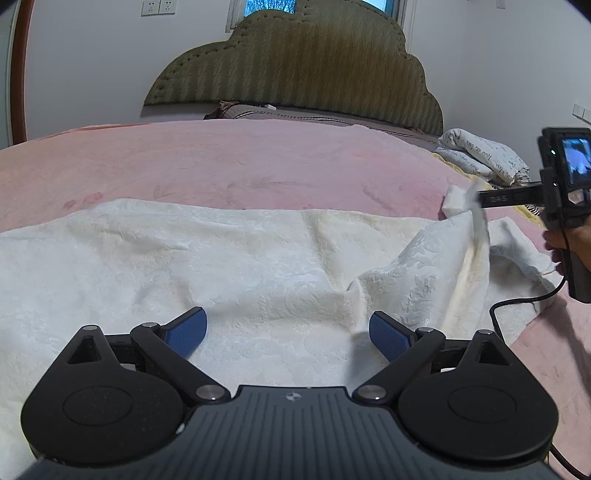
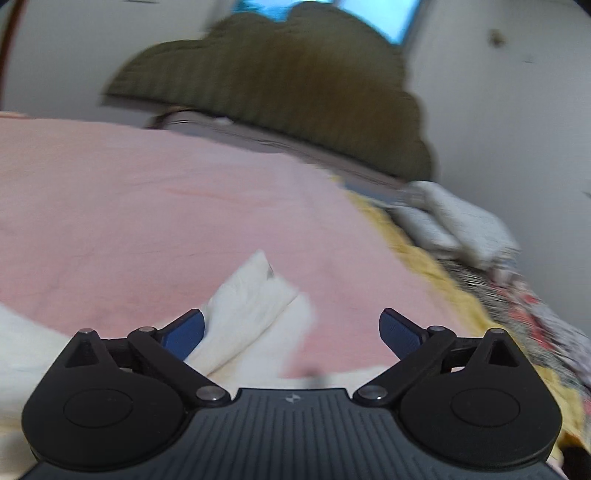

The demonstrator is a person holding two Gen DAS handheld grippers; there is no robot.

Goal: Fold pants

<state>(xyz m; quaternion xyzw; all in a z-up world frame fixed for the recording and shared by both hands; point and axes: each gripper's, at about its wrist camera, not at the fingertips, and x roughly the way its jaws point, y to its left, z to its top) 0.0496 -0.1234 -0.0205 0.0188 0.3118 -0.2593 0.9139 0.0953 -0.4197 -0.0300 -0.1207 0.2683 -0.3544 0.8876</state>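
White pants [image 1: 229, 266] spread across pink bed [image 1: 258, 162], below headboard [image 1: 295, 66]. One end bunched, raised beside right gripper [image 2: 291, 328]; jaws spread wide, cloth seen against one pad, not pinched. Left gripper [image 1: 288, 332] spread above pants, nothing held. Step judged: re-grasp for fold; firm pinch on edge needed next.

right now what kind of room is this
Most likely a bedroom. A bed under a pink blanket fills the view, with an upholstered headboard against the wall and a window above it. The white pants lie spread on the blanket.
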